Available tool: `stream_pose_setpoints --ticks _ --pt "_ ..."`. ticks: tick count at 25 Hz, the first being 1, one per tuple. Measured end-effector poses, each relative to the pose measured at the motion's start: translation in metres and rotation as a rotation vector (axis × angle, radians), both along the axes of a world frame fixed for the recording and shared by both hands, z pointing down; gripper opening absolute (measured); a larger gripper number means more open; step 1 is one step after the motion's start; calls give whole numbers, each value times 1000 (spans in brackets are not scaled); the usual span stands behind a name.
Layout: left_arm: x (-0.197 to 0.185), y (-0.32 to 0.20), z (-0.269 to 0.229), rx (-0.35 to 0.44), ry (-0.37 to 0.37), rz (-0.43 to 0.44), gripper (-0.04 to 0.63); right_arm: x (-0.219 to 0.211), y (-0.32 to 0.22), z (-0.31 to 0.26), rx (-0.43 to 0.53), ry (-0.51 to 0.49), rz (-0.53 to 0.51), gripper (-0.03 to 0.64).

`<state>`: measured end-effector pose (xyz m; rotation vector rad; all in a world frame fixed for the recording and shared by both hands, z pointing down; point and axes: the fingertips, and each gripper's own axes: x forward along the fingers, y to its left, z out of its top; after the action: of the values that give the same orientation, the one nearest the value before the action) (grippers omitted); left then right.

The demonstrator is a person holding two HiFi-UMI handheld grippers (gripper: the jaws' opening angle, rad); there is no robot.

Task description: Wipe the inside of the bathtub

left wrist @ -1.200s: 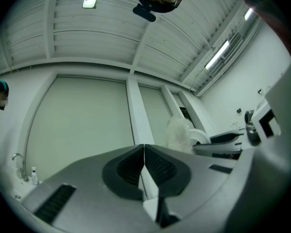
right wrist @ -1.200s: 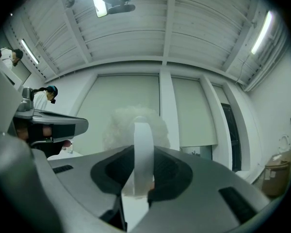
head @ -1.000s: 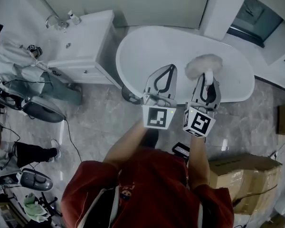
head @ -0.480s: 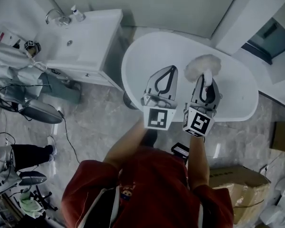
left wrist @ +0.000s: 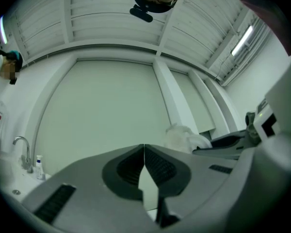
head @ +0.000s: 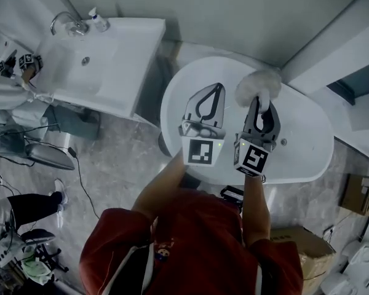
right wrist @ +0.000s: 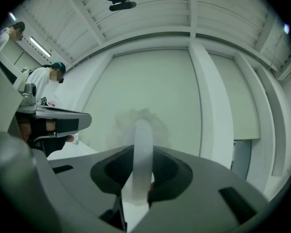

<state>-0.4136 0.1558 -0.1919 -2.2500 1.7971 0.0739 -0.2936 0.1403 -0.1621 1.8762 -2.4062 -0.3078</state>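
Note:
A white oval bathtub (head: 307, 134) lies below me in the head view. My right gripper (head: 262, 101) is shut on the pale handle (right wrist: 141, 154) of a fluffy white duster (head: 256, 83), whose head hangs over the tub's far side. In the right gripper view the duster head (right wrist: 136, 125) shows blurred beyond the jaws. My left gripper (head: 216, 86) is held beside it over the tub, jaws shut with nothing between them. In the left gripper view the fingertips (left wrist: 144, 152) meet, and the duster (left wrist: 184, 137) shows to the right.
A white washbasin cabinet (head: 104, 60) with a tap (head: 66, 23) and a soap bottle (head: 98, 20) stands left of the tub. Cardboard boxes (head: 304, 247) sit on the floor at lower right. A person in white (right wrist: 43, 89) stands at the left, with chairs and cables nearby.
The view has shifted so the tub and basin sit further below and right. Both grippers stay together over the tub, the duster still held in the right one.

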Motion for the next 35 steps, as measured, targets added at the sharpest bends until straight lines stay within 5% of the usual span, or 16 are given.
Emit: stream_pose_setpoints --ticks 7,15,30,35 --pt "-35 -62 46 -48 14 -3 17 -32 -62 43 -60 -5 6 100" --pt "-33 -106 118 -92 -5 -41 17 -35 -110 131 -127 3 -30 100" --pt "-23 -185 353 -242 -58 -140 17 -35 -208 371 -222 34 -113 100" --pt "-32 -202 426 -303 64 -217 17 -47 -247 431 -216 26 -115 100"
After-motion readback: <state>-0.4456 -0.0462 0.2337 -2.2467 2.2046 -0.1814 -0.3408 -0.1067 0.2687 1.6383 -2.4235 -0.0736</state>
